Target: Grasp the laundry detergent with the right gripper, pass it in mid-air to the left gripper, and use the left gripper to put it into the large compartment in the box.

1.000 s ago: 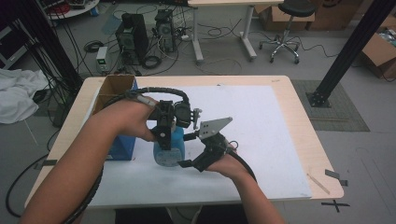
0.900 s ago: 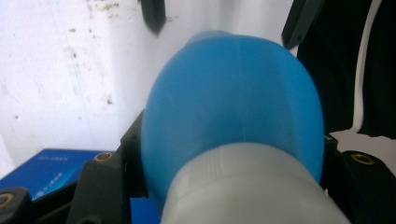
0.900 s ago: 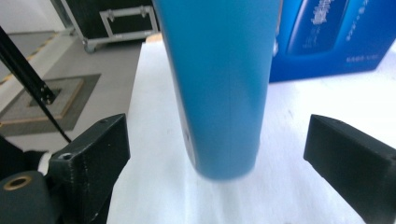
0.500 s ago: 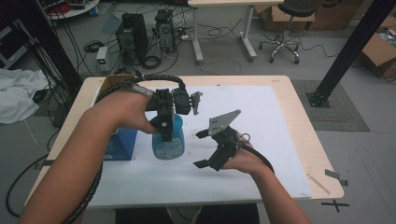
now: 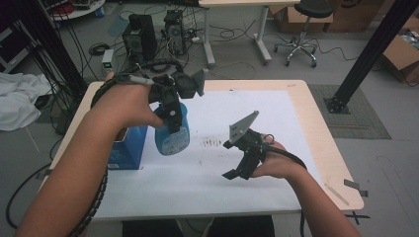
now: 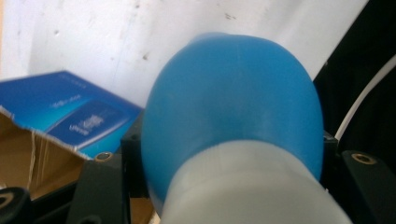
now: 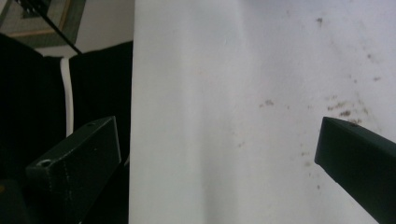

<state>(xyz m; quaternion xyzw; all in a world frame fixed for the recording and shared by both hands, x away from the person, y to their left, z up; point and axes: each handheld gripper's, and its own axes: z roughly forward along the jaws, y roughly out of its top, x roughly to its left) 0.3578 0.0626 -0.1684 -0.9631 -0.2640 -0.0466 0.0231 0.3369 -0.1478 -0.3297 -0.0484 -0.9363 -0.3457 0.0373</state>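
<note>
The tabletop (image 5: 316, 128) carries a white sheet (image 5: 276, 123) with brown specks (image 5: 212, 143) near its middle. At the sheet's left edge stands a blue box (image 5: 126, 153); the left gripper view shows its torn-open cardboard inside (image 6: 28, 158). The left tool (image 5: 170, 118) is clamped on a blue bottle (image 5: 172, 136), held clear above the sheet beside the box. The right tool (image 5: 239, 165) hovers near the specks, its jaws wide apart with nothing between them, having just been opening.
</note>
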